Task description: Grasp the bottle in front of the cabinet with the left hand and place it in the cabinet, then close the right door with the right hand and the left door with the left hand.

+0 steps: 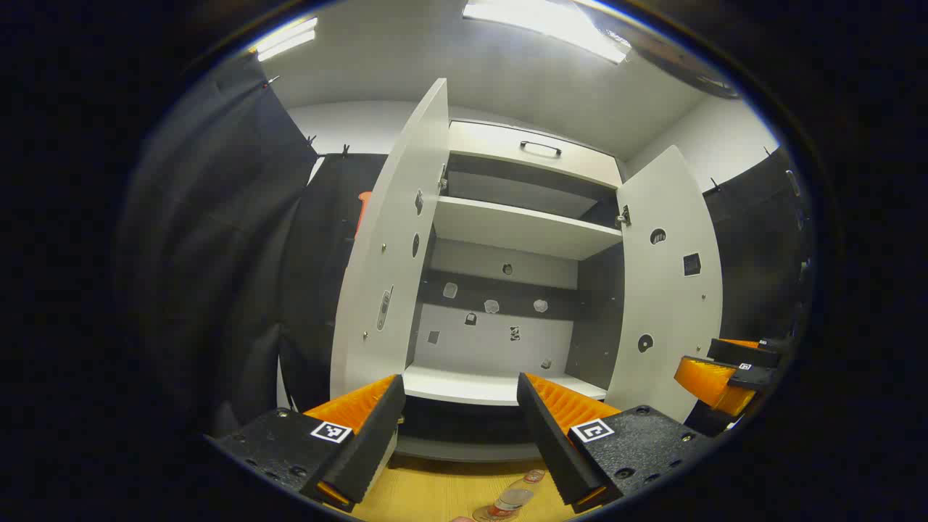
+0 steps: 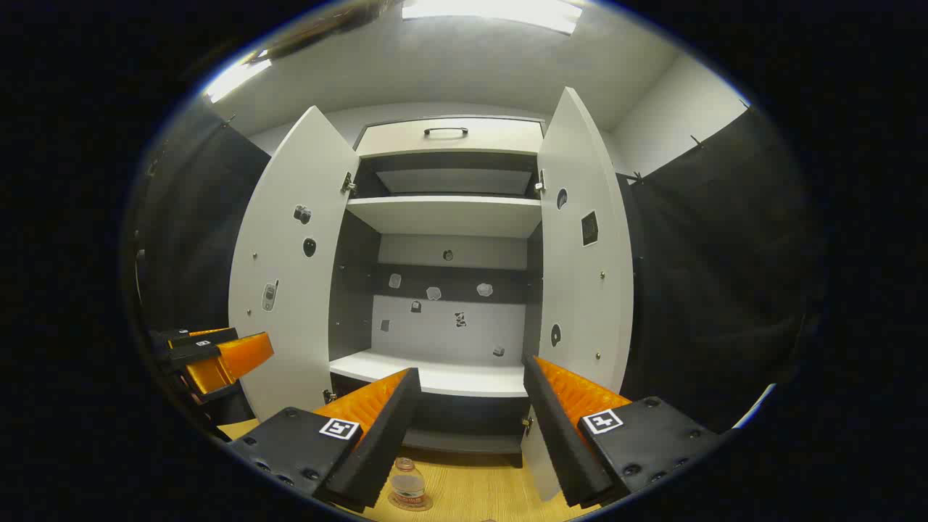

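Standing open on both sides, the tall white two-door cabinet (image 2: 449,217) faces both grippers, its left door (image 2: 286,268) and right door (image 2: 583,254) swung wide toward the cameras. Inside it a white upper shelf (image 2: 446,214) and a white bottom shelf (image 2: 435,377) show bare, with small stickers dotted on the back panel and on the inner faces of the doors; a drawer front with a dark handle (image 2: 446,131) sits above the opening.

The small clear plastic bottle with a red label (image 2: 408,487) stands upright on the light wooden floor (image 2: 471,496), just in front of the cabinet's base and outside it. In the left gripper view the bottle (image 1: 507,502) appears at the bottom edge, below and between that gripper's fingers, not touched by them.

The left gripper (image 1: 460,428) has its fingers spread wide apart with nothing between them, aimed at the bottom shelf. The right gripper (image 2: 471,428) is likewise spread apart and holds nothing. Each one also appears at the edge of the other's view, near the doors but apart from them
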{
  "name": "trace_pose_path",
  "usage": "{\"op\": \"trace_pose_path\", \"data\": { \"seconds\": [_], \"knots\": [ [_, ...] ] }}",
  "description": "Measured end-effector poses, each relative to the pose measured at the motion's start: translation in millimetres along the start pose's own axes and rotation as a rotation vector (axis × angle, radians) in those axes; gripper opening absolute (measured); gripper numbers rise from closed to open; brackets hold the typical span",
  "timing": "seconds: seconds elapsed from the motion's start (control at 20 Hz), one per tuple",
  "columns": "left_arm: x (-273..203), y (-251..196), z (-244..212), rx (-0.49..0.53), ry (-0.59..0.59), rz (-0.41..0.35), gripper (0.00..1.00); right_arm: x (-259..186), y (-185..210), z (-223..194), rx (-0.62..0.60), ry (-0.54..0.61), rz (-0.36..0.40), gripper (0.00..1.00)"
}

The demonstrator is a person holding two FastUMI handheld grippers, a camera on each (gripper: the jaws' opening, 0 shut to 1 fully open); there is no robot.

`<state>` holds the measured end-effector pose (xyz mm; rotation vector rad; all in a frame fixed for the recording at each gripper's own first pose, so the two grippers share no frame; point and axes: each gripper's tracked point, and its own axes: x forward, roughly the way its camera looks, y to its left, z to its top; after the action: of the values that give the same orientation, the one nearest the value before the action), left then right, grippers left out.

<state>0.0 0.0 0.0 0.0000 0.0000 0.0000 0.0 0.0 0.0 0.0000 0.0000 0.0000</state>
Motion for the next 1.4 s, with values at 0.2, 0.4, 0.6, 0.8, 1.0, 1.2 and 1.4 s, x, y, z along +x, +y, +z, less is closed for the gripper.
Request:
{"op": "trace_pose_path", "data": {
  "seconds": [0.2, 0.4, 0.6, 0.8, 1.0, 1.2, 1.4],
  "knots": [
    [1, -1, 2, 0.001, -0.007, 0.001, 0.95, 0, -3, -3, 0.005, 0.014, -0.005, 0.96],
    [3, -4, 1, 0.004, -0.003, -0.006, 0.95, 1, -8, -3, 0.018, 0.009, -0.011, 0.95],
    [7, -3, -2, 0.01, 0.011, -0.001, 0.95, 5, -9, -6, 0.031, 0.013, -0.01, 0.95],
    [14, -11, -8, 0.008, 0.026, -0.023, 0.95, 8, -13, -10, 0.039, 0.022, -0.015, 0.95],
    [38, -50, -32, -0.041, 0.062, -0.133, 0.95, 8, -17, -14, 0.044, 0.035, -0.014, 0.96],
    [56, -105, -92, -0.071, 0.121, -0.26, 0.95, 4, -25, -19, 0.041, 0.054, -0.036, 0.96],
    [58, -121, -182, -0.052, 0.226, -0.24, 0.95, -2, -33, -28, 0.01, 0.083, -0.063, 0.96]
  ]
}}
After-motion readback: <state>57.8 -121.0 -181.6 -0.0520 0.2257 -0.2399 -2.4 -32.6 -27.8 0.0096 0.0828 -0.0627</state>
